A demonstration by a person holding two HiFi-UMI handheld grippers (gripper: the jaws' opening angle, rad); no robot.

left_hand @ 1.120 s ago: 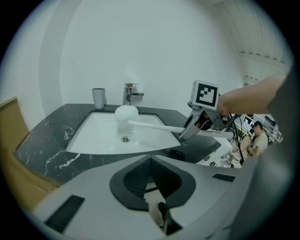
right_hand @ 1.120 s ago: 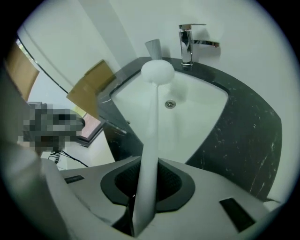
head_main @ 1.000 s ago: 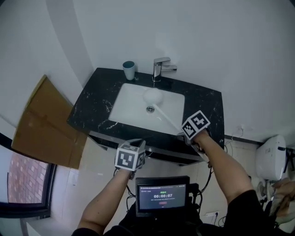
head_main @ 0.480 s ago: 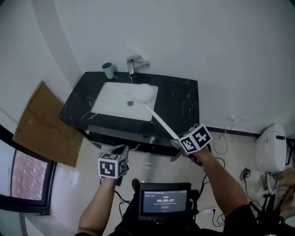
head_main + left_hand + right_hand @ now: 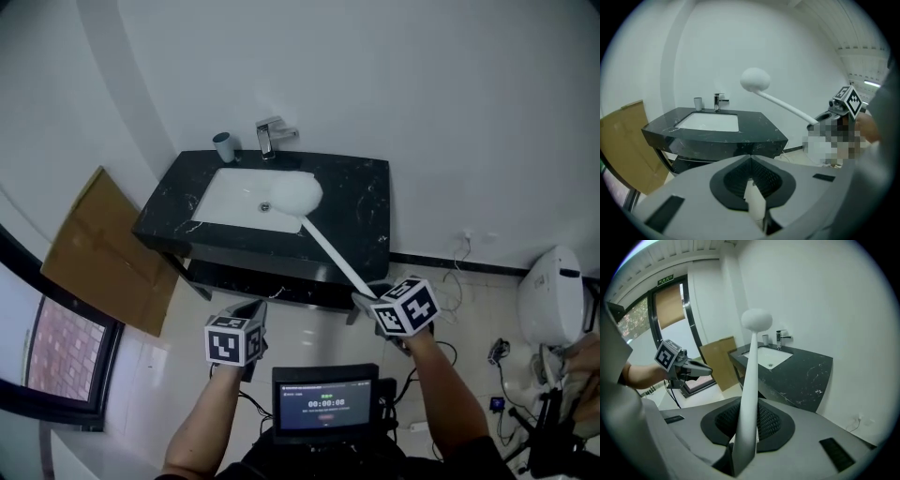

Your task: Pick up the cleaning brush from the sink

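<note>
Cardboard [image 5: 98,248] leans at far left, just beside the counter [image 5: 366,216]. The counter is black and marbled, with a white sink [image 5: 230,199] set left of centre. Cup [image 5: 223,147] and tap [image 5: 270,137] stand at the back edge behind the sink, cup left of tap.

Left gripper [image 5: 251,314] hangs low in front of the counter, over the floor, well apart from the sink. In its own view we see the jaws pressed together at the tips, with nothing between them. Screen [image 5: 323,401] sits lower, between the two forearms.

Brush [image 5: 323,242]: white, with a round head and a long straight handle. In the head view its head overlaps the sink's right rim. In the left gripper view we see the head up in the air, well above the counter, touching nothing. The handle slants down and right to the right gripper [image 5: 366,295], which is held in front of the counter's right end. In the right gripper view the jaws pinch the handle near its lower end, and the handle runs straight up between the pads to the head.

At far right there is a white rounded unit [image 5: 551,309] near the wall; we can't tell what it is.
</note>
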